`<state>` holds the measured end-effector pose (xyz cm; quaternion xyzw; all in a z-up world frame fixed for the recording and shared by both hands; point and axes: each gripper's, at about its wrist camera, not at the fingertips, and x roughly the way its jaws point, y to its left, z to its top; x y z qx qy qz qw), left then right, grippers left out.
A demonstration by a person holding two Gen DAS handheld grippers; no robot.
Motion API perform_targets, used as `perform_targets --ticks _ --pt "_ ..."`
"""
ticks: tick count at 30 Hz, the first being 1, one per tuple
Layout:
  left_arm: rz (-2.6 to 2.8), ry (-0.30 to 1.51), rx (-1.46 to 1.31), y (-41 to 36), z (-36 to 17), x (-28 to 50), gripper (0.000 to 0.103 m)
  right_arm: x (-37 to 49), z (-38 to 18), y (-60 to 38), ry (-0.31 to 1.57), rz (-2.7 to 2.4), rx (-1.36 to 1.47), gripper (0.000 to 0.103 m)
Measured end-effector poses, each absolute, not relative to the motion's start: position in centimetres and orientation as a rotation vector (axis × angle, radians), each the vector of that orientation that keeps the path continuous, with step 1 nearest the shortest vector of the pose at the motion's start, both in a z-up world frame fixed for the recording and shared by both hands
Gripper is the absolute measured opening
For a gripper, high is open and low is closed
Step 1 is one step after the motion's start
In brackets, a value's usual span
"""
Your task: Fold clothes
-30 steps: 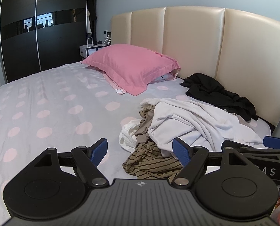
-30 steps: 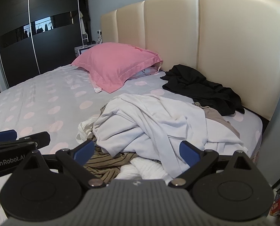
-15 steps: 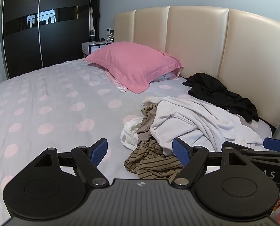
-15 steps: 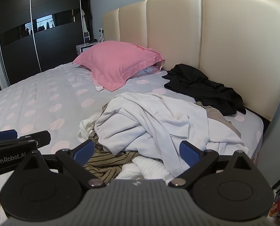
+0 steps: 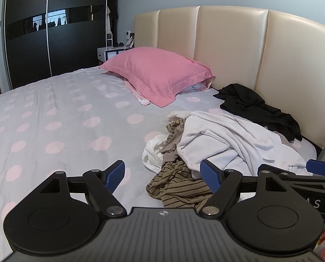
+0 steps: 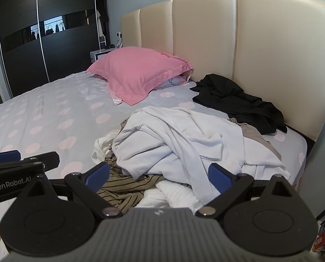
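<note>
I hold both tools above the bed (image 5: pixel 53 113), jaws spread wide, gripping nothing. Left gripper (image 5: pixel 162 175) sits over the striped garment (image 5: pixel 177 185); right gripper (image 6: pixel 159 174) faces the white garment (image 6: pixel 184 139) ahead, clear of it.

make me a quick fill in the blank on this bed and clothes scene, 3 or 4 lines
1. The pillow leaning near the headboard is ____.
2. The garment lying closest to the headboard, apart from the main heap, is ____ in colour.
3. The striped brown garment lies partly ____ the white garment.
4. Both the left gripper and the right gripper have their jaws ____.

Missing words: pink; black; under; open
</note>
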<state>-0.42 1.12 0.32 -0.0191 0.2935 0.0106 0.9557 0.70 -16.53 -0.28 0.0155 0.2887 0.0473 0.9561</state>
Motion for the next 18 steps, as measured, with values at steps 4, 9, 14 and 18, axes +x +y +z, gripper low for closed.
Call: perform_targets --ticks 4,9,14,18 --pt "0.022 0.597 -0.045 1.22 0.32 -0.42 0.075 0.72 -0.26 -16.53 0.586 0.095 0.032 0.098" --pt "0.022 0.603 -0.059 1.41 0.25 -0.41 0.075 0.69 -0.25 -16.52 0.589 0.097 0.033 0.098" --pt "0.027 0.607 -0.06 1.27 0.21 -0.4 0.075 0.65 -0.23 -16.5 0.588 0.1 0.03 0.098" --pt "0.031 0.61 -0.06 1.17 0.18 -0.38 0.075 0.67 -0.24 -16.5 0.589 0.101 0.029 0.098"
